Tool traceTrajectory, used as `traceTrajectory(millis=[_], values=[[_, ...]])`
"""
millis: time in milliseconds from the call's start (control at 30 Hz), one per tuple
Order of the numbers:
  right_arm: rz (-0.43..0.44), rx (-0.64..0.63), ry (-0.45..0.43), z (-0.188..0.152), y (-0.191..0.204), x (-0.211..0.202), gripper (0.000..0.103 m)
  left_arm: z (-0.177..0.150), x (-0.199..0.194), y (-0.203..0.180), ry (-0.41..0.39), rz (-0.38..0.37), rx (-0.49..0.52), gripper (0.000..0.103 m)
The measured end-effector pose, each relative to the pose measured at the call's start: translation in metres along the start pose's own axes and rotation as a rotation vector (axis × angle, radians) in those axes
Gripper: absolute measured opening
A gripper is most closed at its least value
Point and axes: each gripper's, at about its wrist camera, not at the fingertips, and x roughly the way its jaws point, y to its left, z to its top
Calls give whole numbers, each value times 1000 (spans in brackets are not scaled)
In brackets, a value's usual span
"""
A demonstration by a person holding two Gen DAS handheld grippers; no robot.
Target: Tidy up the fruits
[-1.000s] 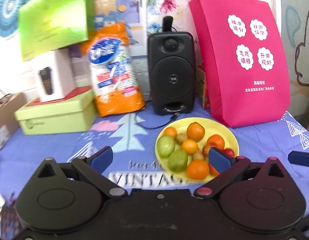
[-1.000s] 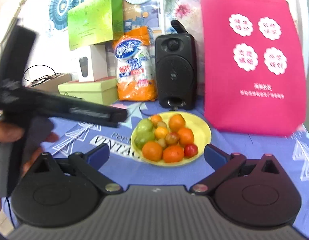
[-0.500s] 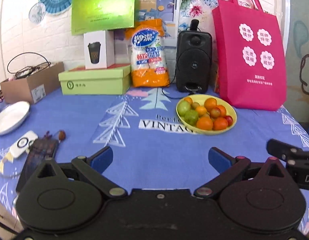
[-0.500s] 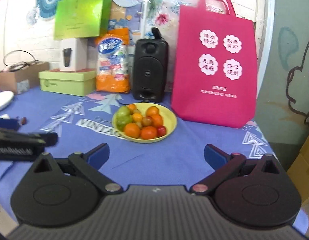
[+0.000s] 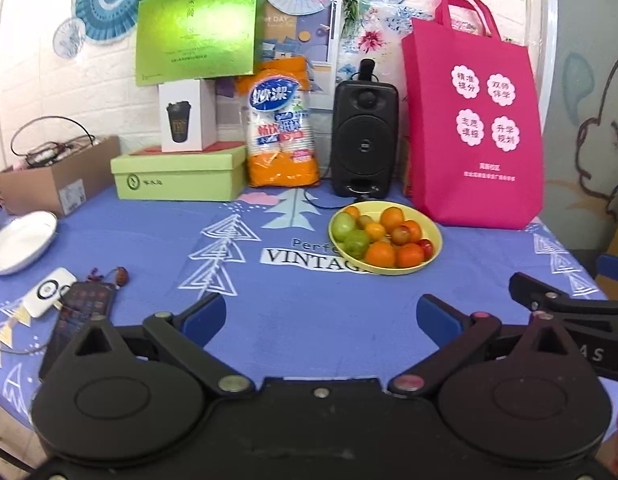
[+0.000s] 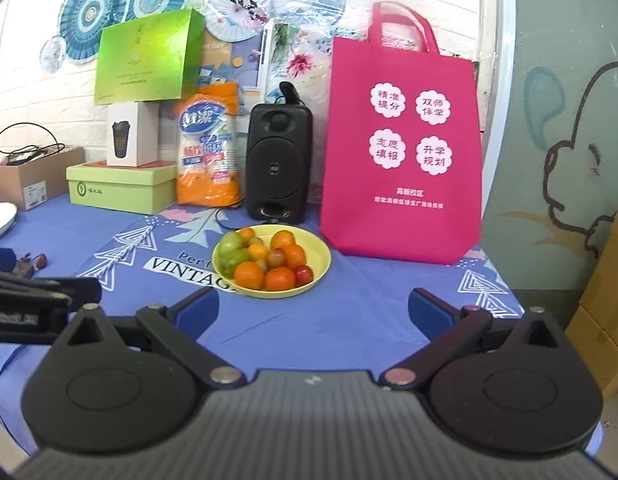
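A yellow plate (image 5: 436, 240) (image 6: 323, 258) stands on the blue tablecloth, heaped with oranges (image 5: 380, 254) (image 6: 249, 274), green fruits (image 5: 343, 226) (image 6: 229, 245) and a small red fruit (image 5: 425, 247) (image 6: 304, 274). My left gripper (image 5: 321, 314) is open and empty, well back from the plate, over bare cloth. My right gripper (image 6: 313, 306) is open and empty, just short of the plate's near rim. Each gripper shows at the edge of the other's view.
A white plate (image 5: 21, 242) lies at the far left, with a phone (image 5: 83, 304) and a power bank (image 5: 47, 292) near it. A black speaker (image 5: 363, 140), pink bag (image 5: 475, 128), orange cup pack (image 5: 283, 132) and green boxes (image 5: 177, 176) line the back.
Both grippers have pulled back from the fruit plate, which now looks smaller and farther off. Both stay open and empty.
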Motion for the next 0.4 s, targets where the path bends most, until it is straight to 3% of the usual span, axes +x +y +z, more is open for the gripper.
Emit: traceTrajectory(millis=[267, 400], values=[[-18, 21, -3, -2, -10, -1, 103, -3, -2, 4, -17, 1, -47, 103], [-22, 23, -2, -3, -11, -1, 103, -3, -4, -2, -37, 27, 2, 103]])
